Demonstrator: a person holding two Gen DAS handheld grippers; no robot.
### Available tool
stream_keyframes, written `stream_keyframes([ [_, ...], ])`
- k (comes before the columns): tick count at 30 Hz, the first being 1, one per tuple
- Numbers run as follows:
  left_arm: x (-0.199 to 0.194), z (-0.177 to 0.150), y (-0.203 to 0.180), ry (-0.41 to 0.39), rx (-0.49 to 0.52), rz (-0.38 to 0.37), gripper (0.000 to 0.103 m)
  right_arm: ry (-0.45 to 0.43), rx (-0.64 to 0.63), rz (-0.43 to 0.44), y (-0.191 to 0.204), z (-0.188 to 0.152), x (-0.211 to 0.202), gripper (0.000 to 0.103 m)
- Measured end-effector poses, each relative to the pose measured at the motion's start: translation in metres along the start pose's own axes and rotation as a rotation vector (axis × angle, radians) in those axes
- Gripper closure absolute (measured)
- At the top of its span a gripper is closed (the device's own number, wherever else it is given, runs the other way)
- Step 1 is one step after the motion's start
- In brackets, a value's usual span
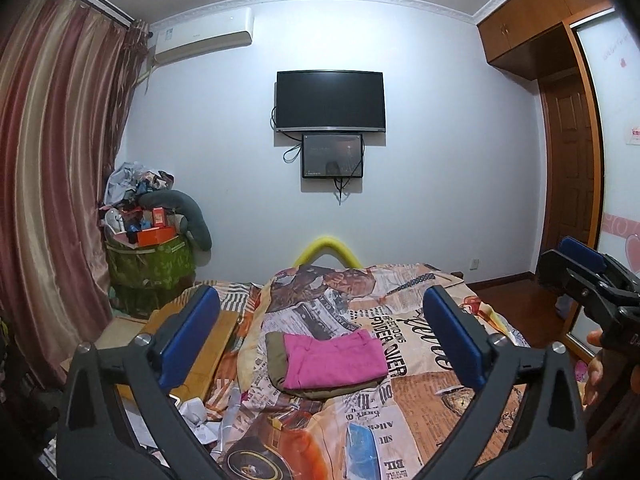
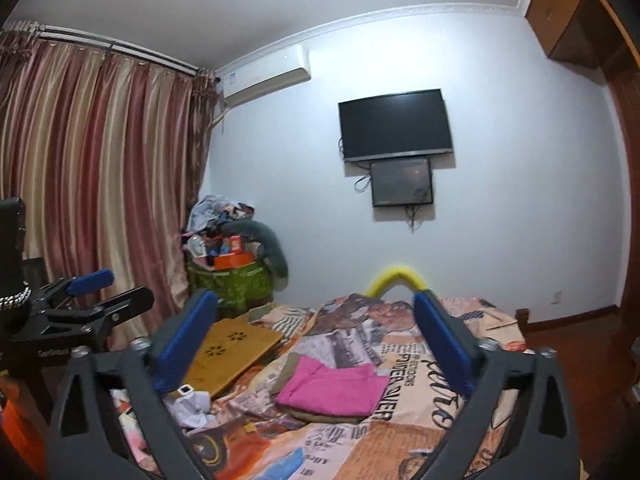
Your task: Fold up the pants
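my left gripper (image 1: 320,340) and right gripper (image 2: 316,340) hang wide open, holding nothing, above folded pink cotton pants (image 1: 334,362) lying on olive folded cloth (image 1: 276,356) on the newspaper-print bedspread (image 1: 420,400).

On the bed (image 1: 432,364) lie folded pink pants (image 1: 334,362) atop an olive garment (image 1: 276,356).

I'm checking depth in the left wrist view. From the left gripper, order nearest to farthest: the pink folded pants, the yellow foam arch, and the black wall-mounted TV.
1. Pink folded pants: on the bedspread, just ahead of the open left gripper.
2. Yellow foam arch: at the bed's far end.
3. Black wall-mounted TV: on the far wall.
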State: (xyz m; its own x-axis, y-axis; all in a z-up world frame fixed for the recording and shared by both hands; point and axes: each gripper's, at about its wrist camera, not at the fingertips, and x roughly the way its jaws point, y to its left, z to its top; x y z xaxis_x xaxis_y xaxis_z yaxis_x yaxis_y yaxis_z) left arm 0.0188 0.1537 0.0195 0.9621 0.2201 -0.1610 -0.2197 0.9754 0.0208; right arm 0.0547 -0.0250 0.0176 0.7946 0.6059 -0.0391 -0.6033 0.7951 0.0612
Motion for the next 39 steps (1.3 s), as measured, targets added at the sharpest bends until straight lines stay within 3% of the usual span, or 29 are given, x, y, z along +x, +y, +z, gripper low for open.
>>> stream_keyframes([
  [13, -0.0013, -0.0056, -0.0043, -0.003, 0.011, -0.002, 0.0, 0.06, -0.013, 0.014, 0.004, -0.0051, -0.0005, 0.0],
  [39, 0.0034, -0.0097, -0.0021, 0.015, 0.009, -0.013, 0.0, 0.077, -0.004, 0.013, -0.0013, -0.0033, -0.0019, 0.0],
])
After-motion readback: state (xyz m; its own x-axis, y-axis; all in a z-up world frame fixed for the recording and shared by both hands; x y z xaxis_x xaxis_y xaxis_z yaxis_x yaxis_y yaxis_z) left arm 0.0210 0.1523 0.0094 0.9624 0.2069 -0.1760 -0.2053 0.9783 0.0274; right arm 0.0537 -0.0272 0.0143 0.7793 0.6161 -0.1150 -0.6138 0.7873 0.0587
